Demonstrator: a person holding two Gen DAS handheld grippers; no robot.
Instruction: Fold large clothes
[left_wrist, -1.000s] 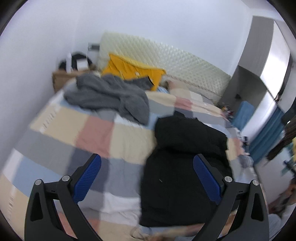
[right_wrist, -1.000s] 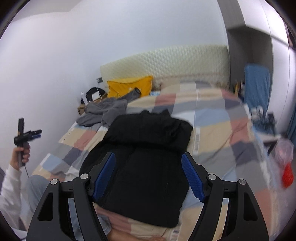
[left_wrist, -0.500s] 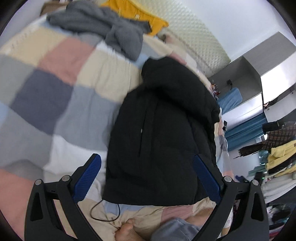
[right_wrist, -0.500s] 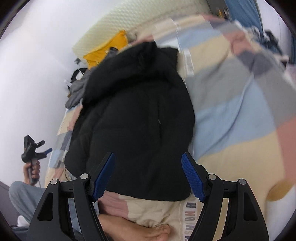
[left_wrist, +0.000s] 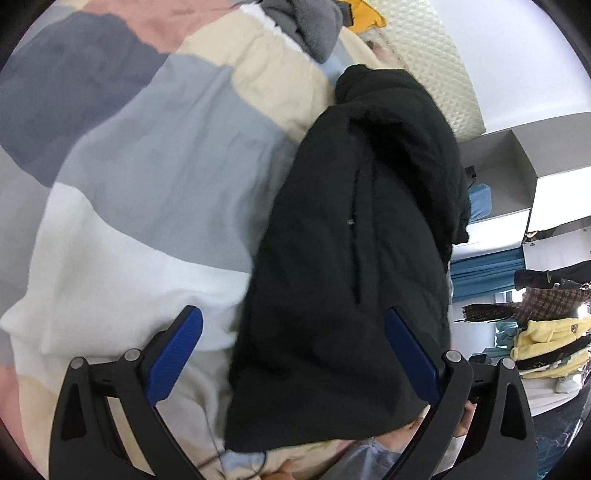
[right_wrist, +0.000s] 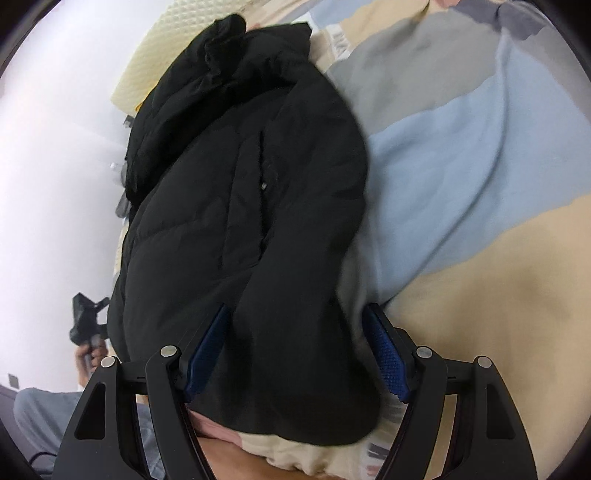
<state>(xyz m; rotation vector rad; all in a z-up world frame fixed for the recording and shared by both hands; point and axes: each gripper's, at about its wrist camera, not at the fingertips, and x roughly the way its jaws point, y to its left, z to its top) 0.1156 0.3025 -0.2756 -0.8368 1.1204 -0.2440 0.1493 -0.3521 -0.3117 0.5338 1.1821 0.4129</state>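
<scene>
Your right gripper (right_wrist: 295, 349) is opening, its blue pads straddling the near hem of the black jacket (right_wrist: 251, 206) without pressing it. Your left gripper (left_wrist: 295, 356) is spread wide, one pad over the jacket's hem corner, the other over the quilt (left_wrist: 147, 184). The jacket lies lengthwise on the bed, hood toward the headboard (left_wrist: 432, 62). Advice: seat each gripper squarely on its own hem corner, take all padded layers in one bite, and avoid catching quilt underneath. Lift both corners evenly.

Dark printed letters are showing on a white strip of the bed cover (right_wrist: 340, 40), too blurred to read. Nothing else is bearing legible text.
</scene>
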